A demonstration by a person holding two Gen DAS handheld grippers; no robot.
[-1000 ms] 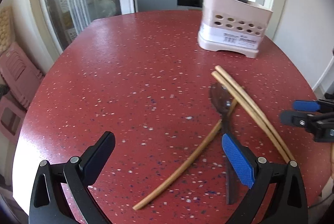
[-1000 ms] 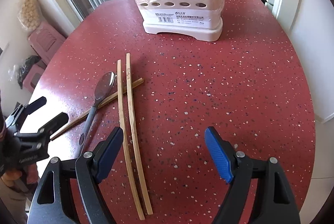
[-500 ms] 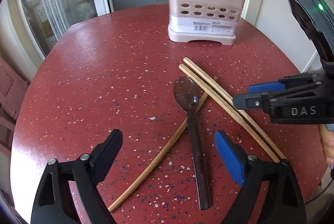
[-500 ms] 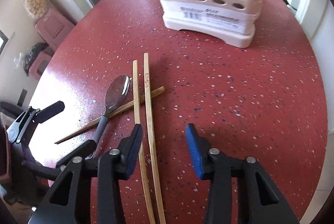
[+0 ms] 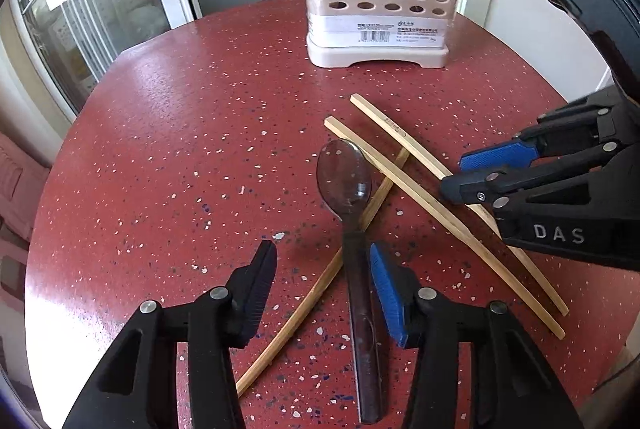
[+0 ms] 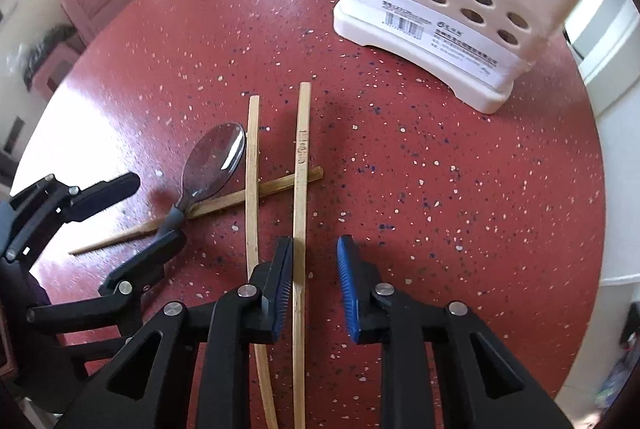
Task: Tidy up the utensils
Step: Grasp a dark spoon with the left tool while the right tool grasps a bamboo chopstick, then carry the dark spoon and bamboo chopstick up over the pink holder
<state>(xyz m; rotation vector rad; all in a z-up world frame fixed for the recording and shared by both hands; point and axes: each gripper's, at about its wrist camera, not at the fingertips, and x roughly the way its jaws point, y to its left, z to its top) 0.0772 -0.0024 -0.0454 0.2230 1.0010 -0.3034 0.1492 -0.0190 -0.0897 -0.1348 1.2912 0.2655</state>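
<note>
- Spoon (image 5: 345, 176) lies on the red table (image 5: 180, 133) across one chopstick (image 5: 304, 309); my left gripper (image 5: 320, 289), jaws apart, straddles its handle.
- Only my right view shows the right gripper (image 6: 314, 281), jaws apart, around another chopstick (image 6: 301, 197).

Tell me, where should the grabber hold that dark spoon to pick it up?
Probably the long flat handle of the spoon, coming straight down from above. The spoon lies flat on the table, and the left gripper already straddles the handle, jaws open, below where it crosses a chopstick.

left gripper (image 5: 322, 283) low, jaws apart; right gripper (image 6: 314, 281) low, jaws apart
</note>
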